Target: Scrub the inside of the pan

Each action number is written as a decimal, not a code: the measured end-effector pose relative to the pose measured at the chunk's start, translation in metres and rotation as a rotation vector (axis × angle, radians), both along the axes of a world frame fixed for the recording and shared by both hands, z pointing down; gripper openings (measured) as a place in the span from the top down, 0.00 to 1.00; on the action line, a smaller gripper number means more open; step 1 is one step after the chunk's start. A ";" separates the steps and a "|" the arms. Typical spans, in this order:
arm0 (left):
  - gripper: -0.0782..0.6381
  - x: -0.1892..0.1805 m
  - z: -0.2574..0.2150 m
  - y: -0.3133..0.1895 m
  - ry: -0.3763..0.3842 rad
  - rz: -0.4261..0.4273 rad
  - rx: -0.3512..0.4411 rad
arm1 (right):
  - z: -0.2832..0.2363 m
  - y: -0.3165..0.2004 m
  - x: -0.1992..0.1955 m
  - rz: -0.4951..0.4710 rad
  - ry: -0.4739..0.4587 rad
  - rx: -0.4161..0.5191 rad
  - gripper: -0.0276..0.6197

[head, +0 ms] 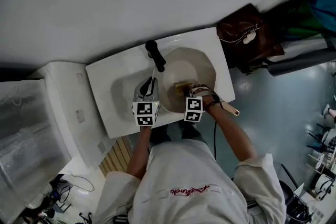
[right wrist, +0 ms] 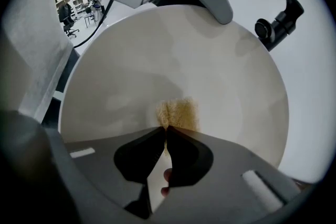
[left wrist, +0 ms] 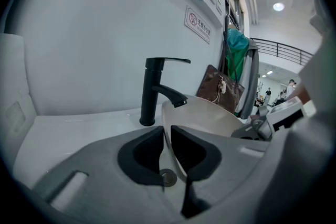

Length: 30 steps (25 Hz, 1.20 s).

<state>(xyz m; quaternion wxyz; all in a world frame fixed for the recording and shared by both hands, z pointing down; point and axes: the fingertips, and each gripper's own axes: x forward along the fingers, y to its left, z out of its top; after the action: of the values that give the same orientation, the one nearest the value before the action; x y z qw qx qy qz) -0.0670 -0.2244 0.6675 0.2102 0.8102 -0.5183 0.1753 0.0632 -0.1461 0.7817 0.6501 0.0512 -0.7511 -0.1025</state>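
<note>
Pan (head: 184, 72): round, smooth, cream-coloured, propped at a tilt in white basin (head: 105, 93) beside matte black faucet (head: 156, 55). Left gripper (left wrist: 167, 132) clamped on thin pan rim from the near side. Right gripper (right wrist: 166, 132) pinched tight on coarse tan scrub pad (right wrist: 179, 112), pad pressed against pan's inner face, forearm angled inward.

My head view was evenly lit and fairly sharp. Both gripper views bulged at the edges, with black corners. A ceiling lamp (left wrist: 278, 7) glared at upper right; faint shadows crossed the pan (right wrist: 210, 71), and the sponge (right wrist: 179, 113) looked soft, my jaws dark.
</note>
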 end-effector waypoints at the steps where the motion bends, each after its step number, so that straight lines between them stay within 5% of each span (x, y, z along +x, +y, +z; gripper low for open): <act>1: 0.83 0.000 0.000 0.000 0.001 -0.002 0.000 | 0.001 0.004 0.001 -0.011 0.010 -0.009 0.92; 15: 0.84 0.001 0.003 -0.002 0.002 -0.010 0.000 | 0.002 0.023 0.003 -0.049 0.034 -0.054 0.92; 30: 0.84 0.001 0.003 -0.002 0.007 -0.011 -0.004 | -0.032 -0.089 -0.030 0.064 -0.034 0.095 0.92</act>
<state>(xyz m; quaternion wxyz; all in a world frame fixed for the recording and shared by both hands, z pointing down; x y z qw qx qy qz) -0.0657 -0.2259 0.6700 0.2146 0.8077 -0.5215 0.1722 0.0335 -0.2354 0.7493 0.6370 0.1080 -0.7544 -0.1164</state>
